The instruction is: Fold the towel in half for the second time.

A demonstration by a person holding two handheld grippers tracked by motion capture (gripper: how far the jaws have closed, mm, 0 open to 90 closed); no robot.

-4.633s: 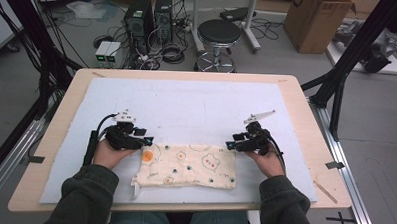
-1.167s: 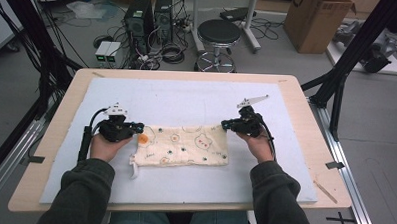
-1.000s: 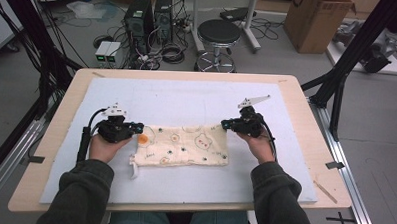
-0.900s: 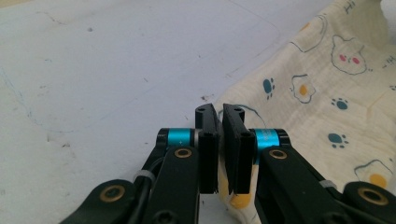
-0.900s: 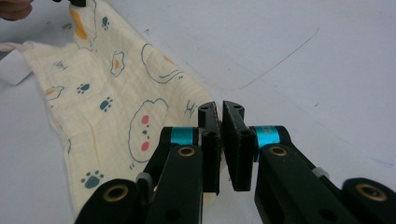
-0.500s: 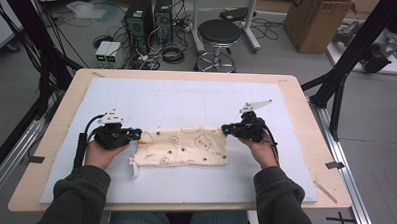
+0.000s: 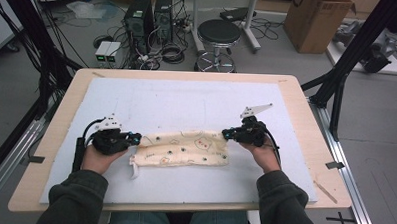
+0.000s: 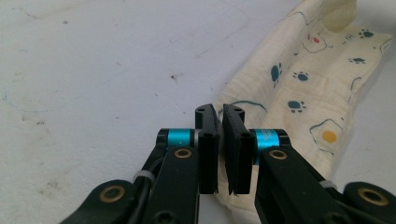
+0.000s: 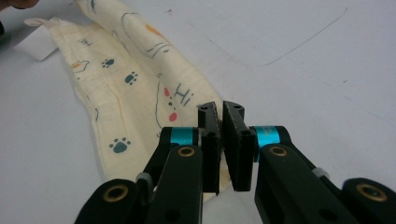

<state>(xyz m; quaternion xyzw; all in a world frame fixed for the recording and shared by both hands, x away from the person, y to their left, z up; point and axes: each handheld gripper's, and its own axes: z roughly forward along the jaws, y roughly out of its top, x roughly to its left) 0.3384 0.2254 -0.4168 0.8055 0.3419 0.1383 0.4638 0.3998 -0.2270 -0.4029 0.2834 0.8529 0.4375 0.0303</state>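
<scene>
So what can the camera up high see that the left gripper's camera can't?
The high view takes in the whole table, both sleeves, the right gripper, a stool and a cardboard box on the floor. The left gripper view gives the close-up: blue paw prints and a fried egg printed on the cloth. Both show the cream cloth and the left gripper pinching its end.

both forearms come in from the bottom, spread wide and low. left gripper (image 7: pixel 133 138) points inward toward the right one, jaws pinched nearly shut. right gripper (image 7: pixel 226 134) mirrors it, pointing inward with its jaws clamped close too
</scene>
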